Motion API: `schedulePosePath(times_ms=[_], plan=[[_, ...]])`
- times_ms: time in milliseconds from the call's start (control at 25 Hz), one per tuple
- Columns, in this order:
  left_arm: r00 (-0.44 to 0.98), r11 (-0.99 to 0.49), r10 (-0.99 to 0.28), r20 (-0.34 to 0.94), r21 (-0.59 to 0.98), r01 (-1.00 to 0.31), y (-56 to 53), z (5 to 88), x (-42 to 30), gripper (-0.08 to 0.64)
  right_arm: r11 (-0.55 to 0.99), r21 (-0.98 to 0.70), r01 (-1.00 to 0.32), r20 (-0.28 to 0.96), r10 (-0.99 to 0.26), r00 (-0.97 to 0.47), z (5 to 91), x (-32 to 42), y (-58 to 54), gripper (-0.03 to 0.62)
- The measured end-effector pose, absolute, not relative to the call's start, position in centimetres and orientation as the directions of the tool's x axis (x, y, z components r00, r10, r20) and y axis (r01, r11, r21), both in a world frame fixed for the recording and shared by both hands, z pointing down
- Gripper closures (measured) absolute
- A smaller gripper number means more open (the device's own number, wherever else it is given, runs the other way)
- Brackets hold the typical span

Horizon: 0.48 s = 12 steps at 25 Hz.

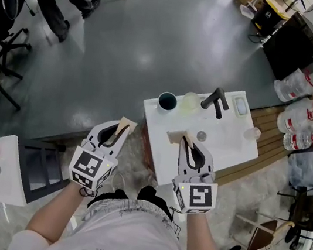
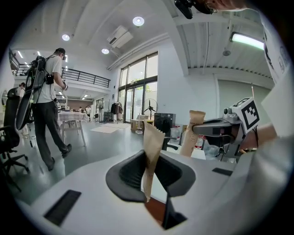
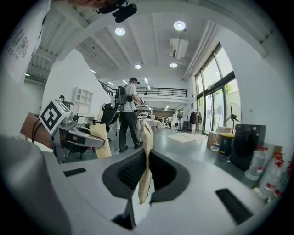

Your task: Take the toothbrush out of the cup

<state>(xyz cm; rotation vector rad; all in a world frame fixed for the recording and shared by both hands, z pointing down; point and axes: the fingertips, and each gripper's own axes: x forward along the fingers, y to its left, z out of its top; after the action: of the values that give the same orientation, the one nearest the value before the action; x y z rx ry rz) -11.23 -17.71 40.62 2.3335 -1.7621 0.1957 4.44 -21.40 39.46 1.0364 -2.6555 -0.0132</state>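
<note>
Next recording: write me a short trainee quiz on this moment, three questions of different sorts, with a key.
1. True or false: the left gripper holds nothing.
2. Which gripper is over the white table in the head view? A. left B. right C. both
3. Fill in: in the head view, the dark cup stands at the table's far ___ corner.

Key
1. False: it is shut on a brown paper packet.
2. B. The left gripper is off the table's left edge.
3. Left.
</note>
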Motion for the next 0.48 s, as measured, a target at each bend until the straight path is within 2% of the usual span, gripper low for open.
schedulePosePath(times_ms=[480], plan=[[0.285,-0.272,-0.926,0.248,0.088,-0.958,-18.33,40.99,-11.01,0.499,0.746,0.118,-0.655,0.271,-0.659,-0.702,39.34,4.24,-21.92,0.563]])
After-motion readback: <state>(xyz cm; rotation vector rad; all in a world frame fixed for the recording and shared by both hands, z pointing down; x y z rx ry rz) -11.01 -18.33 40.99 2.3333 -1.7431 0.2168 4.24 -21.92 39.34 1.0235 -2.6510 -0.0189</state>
